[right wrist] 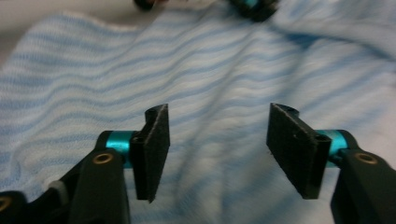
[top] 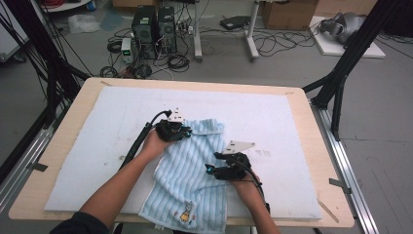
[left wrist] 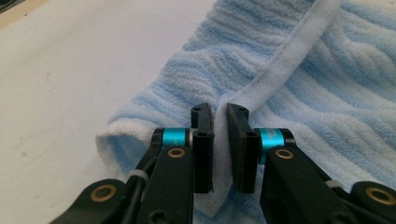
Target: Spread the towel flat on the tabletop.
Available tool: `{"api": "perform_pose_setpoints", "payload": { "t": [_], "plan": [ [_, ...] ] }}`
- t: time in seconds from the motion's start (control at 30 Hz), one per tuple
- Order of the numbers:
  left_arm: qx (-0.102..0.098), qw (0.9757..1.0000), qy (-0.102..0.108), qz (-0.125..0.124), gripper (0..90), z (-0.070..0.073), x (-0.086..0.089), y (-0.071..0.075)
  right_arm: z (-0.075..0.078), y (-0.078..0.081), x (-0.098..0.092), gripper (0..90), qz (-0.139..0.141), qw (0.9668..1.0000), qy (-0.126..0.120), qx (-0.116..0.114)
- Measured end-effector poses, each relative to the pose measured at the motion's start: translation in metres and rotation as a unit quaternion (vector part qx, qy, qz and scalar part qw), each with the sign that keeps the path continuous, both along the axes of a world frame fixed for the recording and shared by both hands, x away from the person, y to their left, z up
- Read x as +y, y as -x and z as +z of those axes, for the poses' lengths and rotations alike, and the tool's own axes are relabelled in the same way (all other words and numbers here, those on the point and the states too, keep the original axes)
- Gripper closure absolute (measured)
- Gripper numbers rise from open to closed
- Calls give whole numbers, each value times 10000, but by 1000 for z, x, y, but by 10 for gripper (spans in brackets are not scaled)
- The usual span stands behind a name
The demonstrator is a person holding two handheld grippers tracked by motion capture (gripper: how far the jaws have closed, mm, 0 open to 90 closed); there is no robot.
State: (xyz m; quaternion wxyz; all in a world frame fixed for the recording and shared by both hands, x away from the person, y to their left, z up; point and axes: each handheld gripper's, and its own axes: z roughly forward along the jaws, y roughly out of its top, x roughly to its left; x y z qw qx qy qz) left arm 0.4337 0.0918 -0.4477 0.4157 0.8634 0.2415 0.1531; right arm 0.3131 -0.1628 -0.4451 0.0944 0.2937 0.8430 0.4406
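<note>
A white mat (top: 97,141) is covering the table (top: 68,126), with a blue striped towel (top: 187,180) lying at its 6 o'clock edge. The left gripper (left wrist: 219,122) is pinching the towel's hem at 12 o'clock; the right gripper (right wrist: 217,140) is hovering spread, holding nothing, at 3 o'clock.

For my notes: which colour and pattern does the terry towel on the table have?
Light blue with white wavy stripes; clearest in the right gripper view.
</note>
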Motion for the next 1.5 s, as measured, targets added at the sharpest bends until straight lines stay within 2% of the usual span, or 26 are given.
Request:
{"api": "perform_pose_setpoints", "payload": {
  "t": [0.07, 0.1, 0.13, 0.27, 0.4, 0.43, 0.53, 0.57, 0.6, 0.67, 0.7, 0.73, 0.77, 0.8, 0.87, 0.9, 0.93, 1.0, 1.1, 1.17, 1.23, 1.33, 1.37, 1.4, 1.47, 1.5],
  "plan": [
    [61, 9999, 72, 88, 817, 4, 7, -2, -6, -1, 14, 481, 183, 9993, 294, 103],
    [61, 9999, 72, 88, 818, 4, 7, -2, -6, -1, 14, 481, 183, 9993, 294, 103],
    [98, 9997, 150, 155, 818, 5, 11, -3, -4, 1, 19, 657, 329, 9989, 320, 64],
    [184, 9979, 411, 476, 823, 14, 34, -9, -4, 3, 22, 813, 636, 9975, 275, 167],
    [154, 9941, 685, 831, 828, 23, 55, -14, -4, 7, 24, 828, 1067, 9935, 178, 357],
    [156, 9930, 732, 914, 830, 24, 60, -14, -4, 11, 25, 831, 1376, 9892, 145, 481],
    [187, 9897, 793, 1173, 835, 27, 70, -17, -3, 17, 25, 831, 1850, 9806, 163, 630],
    [190, 9889, 780, 1248, 835, 27, 73, -18, -3, 17, 25, 831, 1850, 9806, 163, 630],
    [195, 9881, 673, 1370, 837, 26, 74, -19, -1, 20, 24, 818, 2005, 9774, 147, 661],
    [187, 9883, 569, 1402, 837, 24, 73, -20, 0, 20, 24, 784, 2002, 9777, 104, 626],
    [198, 9883, 491, 1429, 837, 23, 72, -20, 1, 19, 23, 711, 1981, 9783, 8, 605],
    [219, 9867, 397, 1564, 834, 20, 71, -21, 5, 16, 19, 582, 1731, 9834, -257, 469],
    [219, 9867, 397, 1564, 831, 20, 71, -21, 5, 16, 19, 582, 1731, 9834, -257, 469],
    [205, 9860, 400, 1603, 830, 20, 72, -21, 11, 11, 11, 492, 1378, 9887, -552, 195],
    [196, 9853, 459, 1631, 831, 21, 75, -21, 17, 3, -1, 490, 904, 9923, -844, 25],
    [191, 9855, 449, 1624, 831, 21, 76, -21, 17, 3, -1, 490, 904, 9923, -844, 25],
    [194, 9850, 484, 1646, 831, 21, 80, -22, 20, -7, -13, 505, 310, 9947, -951, -252],
    [219, 9843, 519, 1670, 831, 21, 82, -21, 21, -19, -20, 562, -210, 9963, -740, -372],
    [236, 9841, 536, 1679, 831, 18, 84, -20, 18, -38, -15, 622, -600, 9963, -262, -551],
    [252, 9839, 551, 1681, 831, 17, 85, -20, 16, -44, -10, 625, -650, 9962, -64, -571],
    [252, 9831, 591, 1714, 831, 15, 87, -20, 7, -62, 5, 606, -708, 9958, 282, -515],
    [256, 9830, 621, 1710, 831, 15, 87, -20, 1, -75, 14, 563, -718, 9961, 376, -352],
    [262, 9831, 636, 1694, 831, 15, 88, -19, -2, -85, 21, 633, -703, 9960, 473, -279],
    [269, 9830, 644, 1695, 831, 15, 88, -19, -1, -90, 23, 789, -607, 9962, 576, -227],
    [278, 9833, 633, 1681, 831, 15, 89, -19, 1, -94, 25, 840, -504, 9954, 760, -303],
    [297, 9838, 690, 1629, 831, 14, 89, -18, 12, -104, 22, 851, -632, 9913, 1107, -338]
  ]
}}
